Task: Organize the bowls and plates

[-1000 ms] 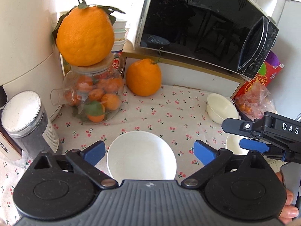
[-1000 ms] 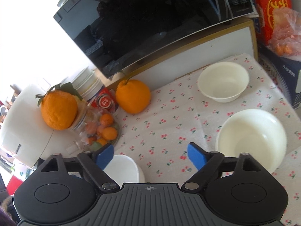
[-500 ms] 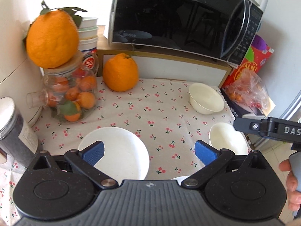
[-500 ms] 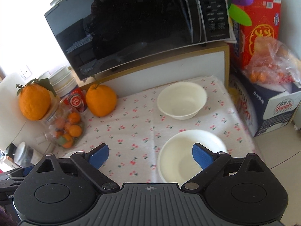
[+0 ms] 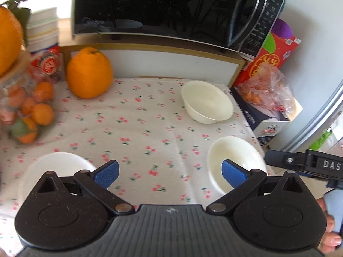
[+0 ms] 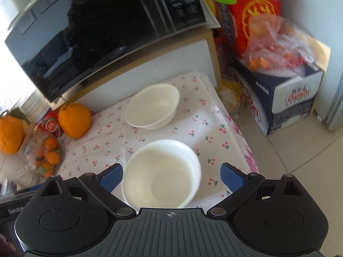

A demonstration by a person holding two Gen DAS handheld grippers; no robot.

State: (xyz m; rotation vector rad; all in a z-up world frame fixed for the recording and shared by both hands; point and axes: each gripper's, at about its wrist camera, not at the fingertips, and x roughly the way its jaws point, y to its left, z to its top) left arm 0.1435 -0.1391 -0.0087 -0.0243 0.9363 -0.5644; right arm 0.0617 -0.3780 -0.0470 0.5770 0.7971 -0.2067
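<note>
Three white bowls sit on the cherry-print tablecloth (image 5: pixel 139 128). In the left wrist view, one bowl (image 5: pixel 53 167) is at the near left, partly behind my left finger; a second bowl (image 5: pixel 206 105) is at the far right; a third bowl (image 5: pixel 233 158) is at the near right. My left gripper (image 5: pixel 169 173) is open and empty above the cloth between the near bowls. My right gripper (image 6: pixel 171 175) is open, its fingers on either side of the near right bowl (image 6: pixel 163 173), not touching it. The far bowl (image 6: pixel 153 105) lies beyond.
A black microwave (image 5: pixel 167 8) stands on a wooden shelf at the back. A large orange (image 5: pixel 89 72) and a jar of small oranges (image 5: pixel 23 111) are at the left. Boxes and a bag of fruit (image 5: pixel 268 85) stand right of the table edge (image 6: pixel 233 128).
Both grippers have swung to the right. The white bowl that was between my left fingers now lies off to the left. The near right bowl has come between my right fingers.
</note>
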